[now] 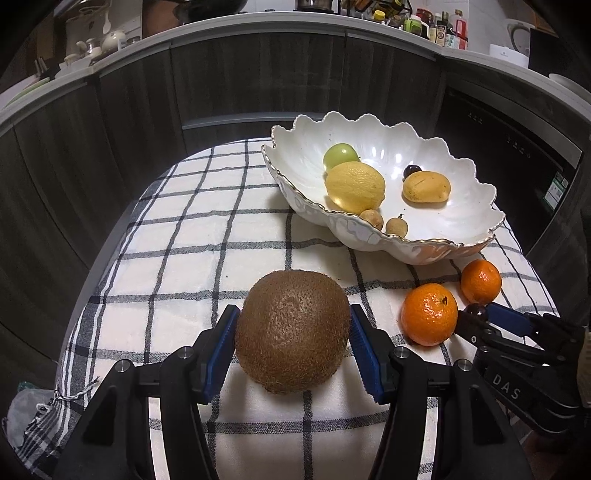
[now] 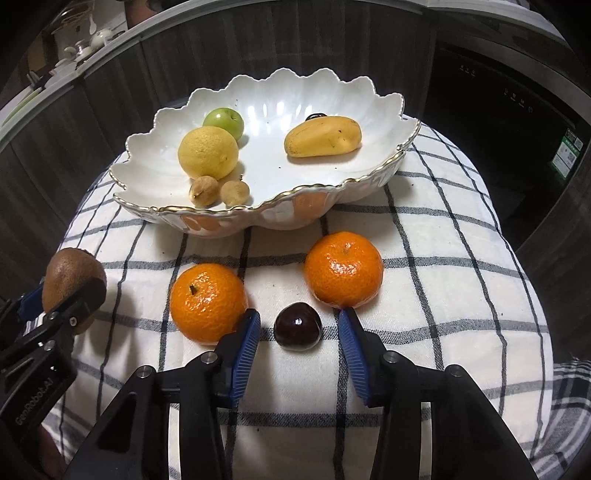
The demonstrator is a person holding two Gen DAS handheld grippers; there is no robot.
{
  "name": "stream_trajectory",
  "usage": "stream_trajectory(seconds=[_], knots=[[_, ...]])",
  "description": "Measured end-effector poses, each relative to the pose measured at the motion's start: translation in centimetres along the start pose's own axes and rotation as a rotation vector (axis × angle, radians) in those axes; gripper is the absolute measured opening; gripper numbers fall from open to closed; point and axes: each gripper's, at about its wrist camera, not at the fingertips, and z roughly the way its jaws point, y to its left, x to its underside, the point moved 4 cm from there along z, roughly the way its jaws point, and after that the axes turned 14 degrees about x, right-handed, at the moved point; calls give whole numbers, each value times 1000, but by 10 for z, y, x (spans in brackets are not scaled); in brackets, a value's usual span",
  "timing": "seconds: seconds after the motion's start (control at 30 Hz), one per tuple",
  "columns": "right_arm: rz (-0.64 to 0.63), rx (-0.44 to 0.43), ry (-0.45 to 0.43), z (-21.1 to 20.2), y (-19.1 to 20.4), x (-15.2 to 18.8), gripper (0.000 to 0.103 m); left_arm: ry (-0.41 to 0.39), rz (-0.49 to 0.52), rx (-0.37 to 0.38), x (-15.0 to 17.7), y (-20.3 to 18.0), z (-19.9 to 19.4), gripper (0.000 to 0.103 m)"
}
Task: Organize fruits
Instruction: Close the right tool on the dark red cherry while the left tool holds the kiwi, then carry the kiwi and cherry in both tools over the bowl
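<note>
Brown kiwi (image 1: 291, 328) sits clamped in left gripper (image 1: 293, 349); only right view shows right gripper (image 2: 298, 332) gaping around cherry (image 2: 297, 324), tangerines (image 2: 208, 301) at 10 and 1.

Checked cloth (image 1: 184, 236), dark cabinets (image 1: 122, 110), bottles (image 1: 443, 29), maybe teapots (image 1: 110, 40) on counter

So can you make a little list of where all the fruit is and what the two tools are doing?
in bowl: lemon, green fruit, banana piece, two small brown fruits
on cloth: two mandarins, dark cherry
left tool: gripping the kiwi
right tool: pads either side of the cherry, not touching
</note>
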Motion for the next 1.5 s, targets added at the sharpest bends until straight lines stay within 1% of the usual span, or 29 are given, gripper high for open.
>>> stream_trajectory(seconds=[0.03, 0.07, 0.1, 0.2, 0.23, 0.27, 0.3, 0.53, 0.93, 1.2, 1.33, 1.5], knots=[[-2, 1, 2, 1, 0, 0, 45, 0, 0, -1, 0, 0, 0, 58], [-3, 2, 5, 2, 1, 1, 41, -1, -1, 0, 0, 1, 0, 58], [-7, 0, 11, 4, 2, 2, 39, -1, -2, 0, 0, 1, 0, 58], [-10, 2, 0, 4, 3, 2, 38, -1, -5, -2, 0, 2, 0, 58], [-9, 3, -2, 4, 3, 1, 35, -1, -5, -2, 0, 2, 0, 58], [-11, 7, -4, 4, 3, 1, 30, -1, -6, -3, 0, 2, 0, 58], [-13, 10, -6, 4, 3, 1, 29, -2, -6, -4, -1, 1, -1, 58], [-1, -4, -23, -5, 0, 0, 28, -13, 3, -10, -3, -2, -6, 58], [19, -29, -90, -44, -9, -14, 28, -54, 29, 6, -12, -16, -24, 58], [30, -47, -150, -65, -15, -42, 28, -103, 59, 25, -39, -26, -38, 58], [31, -49, -172, -68, -19, -56, 28, -128, 83, 38, -60, -34, -37, 58], [28, -38, -201, -64, -24, -82, 28, -136, 95, 65, -84, -40, -27, 58]])
